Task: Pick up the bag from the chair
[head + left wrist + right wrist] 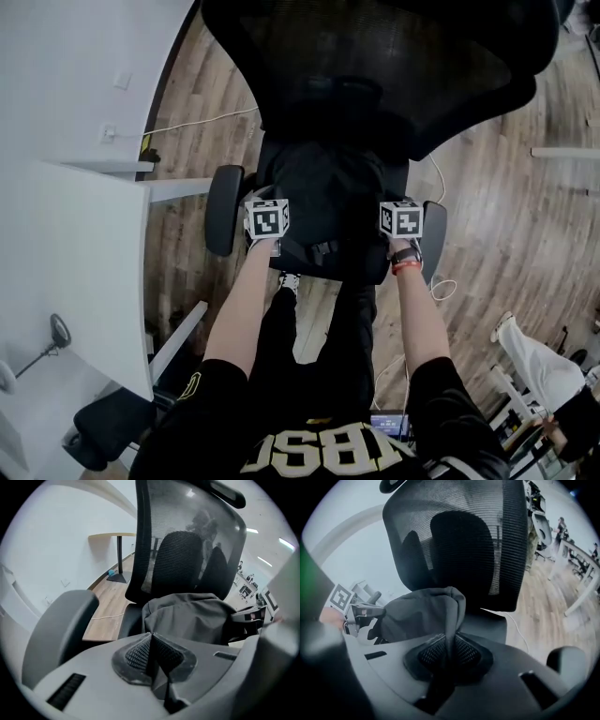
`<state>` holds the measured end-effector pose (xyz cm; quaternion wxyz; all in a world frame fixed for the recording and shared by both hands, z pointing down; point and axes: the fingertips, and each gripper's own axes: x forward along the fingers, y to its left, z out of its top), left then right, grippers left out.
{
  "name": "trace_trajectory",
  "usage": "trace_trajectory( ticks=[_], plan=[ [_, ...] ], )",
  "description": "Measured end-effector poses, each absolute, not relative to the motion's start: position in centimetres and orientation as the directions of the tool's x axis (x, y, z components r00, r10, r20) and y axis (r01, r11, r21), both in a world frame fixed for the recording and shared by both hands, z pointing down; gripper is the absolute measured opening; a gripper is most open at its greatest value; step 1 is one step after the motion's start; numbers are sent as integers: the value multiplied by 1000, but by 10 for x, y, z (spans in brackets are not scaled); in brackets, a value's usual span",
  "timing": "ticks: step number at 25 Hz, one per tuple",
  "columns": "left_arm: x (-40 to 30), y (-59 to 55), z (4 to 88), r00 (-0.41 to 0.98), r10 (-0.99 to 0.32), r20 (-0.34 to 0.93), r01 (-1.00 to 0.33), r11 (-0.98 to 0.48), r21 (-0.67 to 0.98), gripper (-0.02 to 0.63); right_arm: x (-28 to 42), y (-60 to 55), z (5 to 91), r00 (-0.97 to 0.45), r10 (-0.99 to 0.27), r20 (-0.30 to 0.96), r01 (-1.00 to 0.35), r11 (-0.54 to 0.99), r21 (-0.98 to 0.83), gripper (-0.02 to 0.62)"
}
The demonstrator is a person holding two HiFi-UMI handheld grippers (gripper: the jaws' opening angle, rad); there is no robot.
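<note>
Dark bag [323, 192] on chair [375, 66] seat, centre of head view, just below mesh backrest. Fabric slumped and creased.

Right gripper [449, 641] at bag's right edge: fingers closed on upright fold of bag fabric, fold rising from between pads. Left gripper [151, 638] at bag's left edge: fingers pressed together on thin dark edge of bag.

Armrests [225, 208] flank bag, just outside each gripper. Wood floor [525, 216] around chair. White cable [202, 120] on floor, upper left. White counter [75, 272] at left edge.
</note>
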<state>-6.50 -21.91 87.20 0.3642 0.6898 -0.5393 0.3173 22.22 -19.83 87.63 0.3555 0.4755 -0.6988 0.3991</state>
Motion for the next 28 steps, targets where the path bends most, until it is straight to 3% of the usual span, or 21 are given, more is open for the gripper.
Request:
trace_trajectory(
  ticks=[13,28],
  plan=[
    [-52,-227,723,275,-662,698,-958,-249,141,23,219,-178,745,-260,-552,792,-965,185,-188,48],
    [-51,-246,498,367,-847,383,-927,-365,83,21,213,-179,551,-171,-820,546,-985,121,-126,48]
  ],
)
